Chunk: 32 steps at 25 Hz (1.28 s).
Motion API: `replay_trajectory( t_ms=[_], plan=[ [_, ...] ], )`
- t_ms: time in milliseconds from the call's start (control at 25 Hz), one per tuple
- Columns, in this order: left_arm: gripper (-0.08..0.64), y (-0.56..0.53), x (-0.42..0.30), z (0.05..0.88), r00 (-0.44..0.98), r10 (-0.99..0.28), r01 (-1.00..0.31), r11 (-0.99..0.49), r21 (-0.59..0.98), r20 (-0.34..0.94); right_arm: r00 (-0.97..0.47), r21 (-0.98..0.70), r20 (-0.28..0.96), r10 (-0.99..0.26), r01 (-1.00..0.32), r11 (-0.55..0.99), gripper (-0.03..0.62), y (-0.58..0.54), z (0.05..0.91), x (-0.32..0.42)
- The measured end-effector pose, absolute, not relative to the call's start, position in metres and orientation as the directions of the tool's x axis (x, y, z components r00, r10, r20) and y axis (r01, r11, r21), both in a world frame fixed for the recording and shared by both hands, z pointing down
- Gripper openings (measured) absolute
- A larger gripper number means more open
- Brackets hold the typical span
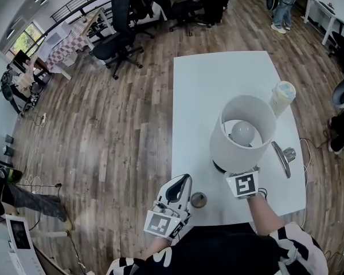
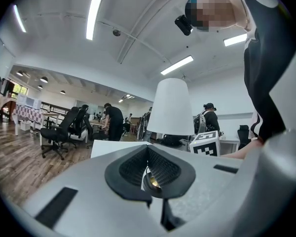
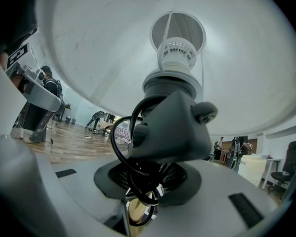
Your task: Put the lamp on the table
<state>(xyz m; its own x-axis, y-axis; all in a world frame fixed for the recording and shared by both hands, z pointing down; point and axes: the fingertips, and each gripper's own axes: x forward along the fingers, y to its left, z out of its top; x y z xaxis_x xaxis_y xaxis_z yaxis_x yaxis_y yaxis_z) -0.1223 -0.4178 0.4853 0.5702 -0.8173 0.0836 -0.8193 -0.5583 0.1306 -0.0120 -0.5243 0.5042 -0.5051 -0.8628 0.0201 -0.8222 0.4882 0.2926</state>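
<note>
The lamp (image 1: pixel 225 146) has a white drum shade, a round bulb and a dark base, and it stands upright at the near right part of the white table (image 1: pixel 218 85). My right gripper (image 1: pixel 241 175) reaches under the shade from the near side, its fingertips hidden by the shade. In the right gripper view it (image 3: pixel 148 181) is shut on the lamp's dark stem (image 3: pixel 175 127), with a coil of black cord caught between the pads. My left gripper (image 1: pixel 178 189) hangs over the table's near edge, left of the lamp, shut and holding nothing. The left gripper view shows the lamp's shade (image 2: pixel 172 107) ahead.
A pale lidded cup (image 1: pixel 282 96) stands right of the lamp at the table's right edge. A silver metal bar (image 1: pixel 281 158) lies near it. A small round metal piece (image 1: pixel 198 199) sits beside my left gripper. Office chairs (image 1: pixel 117 42) and standing people are on the wooden floor beyond.
</note>
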Motion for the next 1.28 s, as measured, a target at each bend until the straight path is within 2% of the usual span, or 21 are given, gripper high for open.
replay_trajectory(
  t_ms=[400,800,960,1080,1280],
  plan=[
    [0.005,-0.416,-0.102,0.486,0.638,-0.767,-0.768,-0.627,0.135,0.069,-0.507,0.138,0.079,-0.858,-0.847,0.513,0.156,-0.497,0.525,0.005],
    [0.005,-0.420,-0.076,0.478,0.713,-0.700,-0.698,-0.704,0.129,0.044,-0.474,0.060,0.140,-0.870,-0.872,0.485,0.158,-0.438,0.518,0.045],
    [0.005,-0.417,-0.067,0.474,0.734,-0.678,-0.676,-0.725,0.131,0.033,-0.371,0.030,0.079,-0.925,-0.927,0.375,0.146,-0.424,0.496,0.083],
    [0.005,-0.415,-0.057,0.473,0.749,-0.662,-0.659,-0.741,0.130,0.023,-0.315,0.039,0.007,-0.949,-0.948,0.316,0.091,-0.419,0.469,0.106],
    [0.005,-0.411,-0.048,0.464,0.762,-0.648,-0.643,-0.756,0.123,0.002,-0.378,0.076,-0.072,-0.923,-0.925,0.373,0.059,-0.406,0.431,0.093]
  ],
)
